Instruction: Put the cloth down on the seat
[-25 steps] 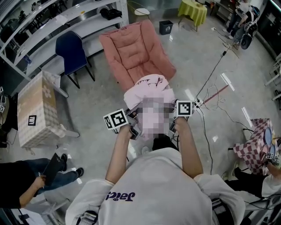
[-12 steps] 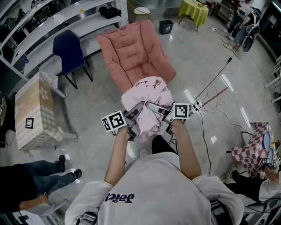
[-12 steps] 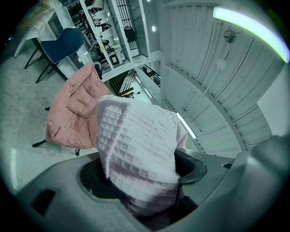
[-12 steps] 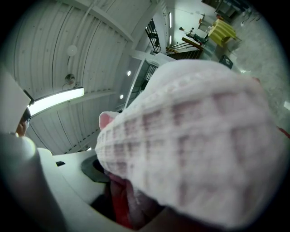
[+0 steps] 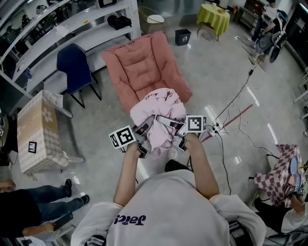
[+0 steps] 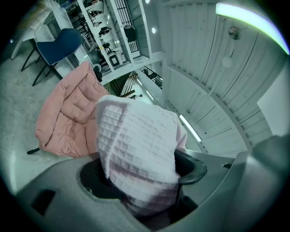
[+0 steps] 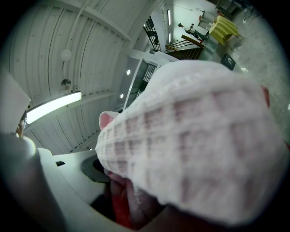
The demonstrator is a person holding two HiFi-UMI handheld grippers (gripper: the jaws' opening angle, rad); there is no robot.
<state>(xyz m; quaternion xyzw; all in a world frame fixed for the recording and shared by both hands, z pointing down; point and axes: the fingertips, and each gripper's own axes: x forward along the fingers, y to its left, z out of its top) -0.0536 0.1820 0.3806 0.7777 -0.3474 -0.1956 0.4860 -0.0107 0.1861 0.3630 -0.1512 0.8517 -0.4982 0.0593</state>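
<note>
Grey polished floor (image 5: 240, 72) spreads around a pink padded seat (image 5: 144, 67), which stands open with its cushion bare. Between the jaws of the left gripper (image 5: 143, 133) a fold of pale pink waffle-weave cloth (image 5: 161, 101) is pinched and rises in front of that gripper's camera. The right gripper (image 5: 164, 120) is likewise clamped on a fold of the same cloth, which fills most of its own view. The bunched cloth hangs between the two grippers over the front edge of the seat. Whether it touches the cushion cannot be told. Nothing lies between the cloth and the cushion. Each gripper's marker cube sits on its outer side, away from the cloth, the left cube (image 5: 121, 137) and the right cube (image 5: 195, 123) level with each other in front of the seat. Both hands grip the handles and the bare forearms reach forward nearly parallel from white sleeves. Left of the seat stand a dark blue chair (image 5: 72, 65) and a checked box (image 5: 36, 129). Behind the seat are white shelving (image 5: 72, 29), a round stool (image 5: 155, 20) and a dark bin (image 5: 182, 36), with a yellow-covered table (image 5: 214, 14) further right. Cables (image 5: 231, 113) trail over the floor to the right of the seat
</note>
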